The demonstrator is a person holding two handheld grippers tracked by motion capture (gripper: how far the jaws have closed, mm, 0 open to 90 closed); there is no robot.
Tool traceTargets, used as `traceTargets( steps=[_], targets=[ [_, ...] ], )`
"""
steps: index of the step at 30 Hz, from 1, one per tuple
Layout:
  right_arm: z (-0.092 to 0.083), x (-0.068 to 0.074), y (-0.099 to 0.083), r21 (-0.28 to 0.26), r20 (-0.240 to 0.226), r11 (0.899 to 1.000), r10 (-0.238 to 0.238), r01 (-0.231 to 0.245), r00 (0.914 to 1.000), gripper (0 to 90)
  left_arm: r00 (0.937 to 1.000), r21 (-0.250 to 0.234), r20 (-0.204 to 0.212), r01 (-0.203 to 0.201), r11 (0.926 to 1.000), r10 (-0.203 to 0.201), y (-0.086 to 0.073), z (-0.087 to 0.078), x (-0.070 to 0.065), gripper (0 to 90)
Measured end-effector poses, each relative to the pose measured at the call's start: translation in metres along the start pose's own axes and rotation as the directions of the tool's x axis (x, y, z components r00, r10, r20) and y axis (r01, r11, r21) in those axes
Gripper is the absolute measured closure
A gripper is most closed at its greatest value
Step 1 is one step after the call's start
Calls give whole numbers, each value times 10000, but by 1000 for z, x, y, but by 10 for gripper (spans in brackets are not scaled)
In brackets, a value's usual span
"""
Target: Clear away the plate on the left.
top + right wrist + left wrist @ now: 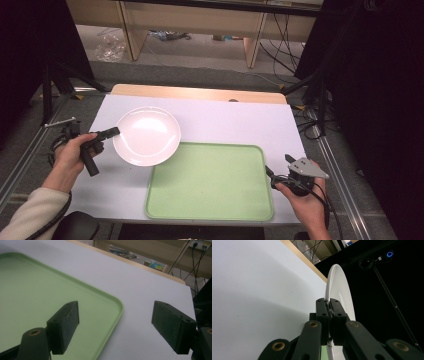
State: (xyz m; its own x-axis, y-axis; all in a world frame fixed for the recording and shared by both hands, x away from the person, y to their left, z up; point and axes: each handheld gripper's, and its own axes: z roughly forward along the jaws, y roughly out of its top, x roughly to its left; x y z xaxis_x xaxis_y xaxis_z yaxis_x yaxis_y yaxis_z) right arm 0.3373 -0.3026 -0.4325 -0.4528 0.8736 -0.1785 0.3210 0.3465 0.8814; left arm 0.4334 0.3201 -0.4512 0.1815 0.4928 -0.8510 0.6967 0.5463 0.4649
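A white round plate (147, 135) hangs tilted over the white table, its lower right edge overlapping the far left corner of a green tray (210, 182). My left gripper (116, 131) is shut on the plate's left rim. In the left gripper view the plate (342, 292) stands edge-on, and the jaws pinch its rim. My right gripper (270, 172) sits at the tray's right edge, held in a hand. In the right gripper view it (116, 326) stands open, with the tray's corner (117, 307) between the jaws and nothing held.
The white table (240, 125) has a wooden strip along its far edge. Dark stands and cables flank both sides of the table. Shelving legs and cables lie on the floor beyond it.
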Motion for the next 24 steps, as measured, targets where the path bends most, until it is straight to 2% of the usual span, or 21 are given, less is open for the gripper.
traceTargets(
  steps=[24],
  targets=[
    [0,0,0,13,-26,10000,41,-41,10000,229,9998,165,175,-51,9999,48,-2,10,-8,866]
  ],
)
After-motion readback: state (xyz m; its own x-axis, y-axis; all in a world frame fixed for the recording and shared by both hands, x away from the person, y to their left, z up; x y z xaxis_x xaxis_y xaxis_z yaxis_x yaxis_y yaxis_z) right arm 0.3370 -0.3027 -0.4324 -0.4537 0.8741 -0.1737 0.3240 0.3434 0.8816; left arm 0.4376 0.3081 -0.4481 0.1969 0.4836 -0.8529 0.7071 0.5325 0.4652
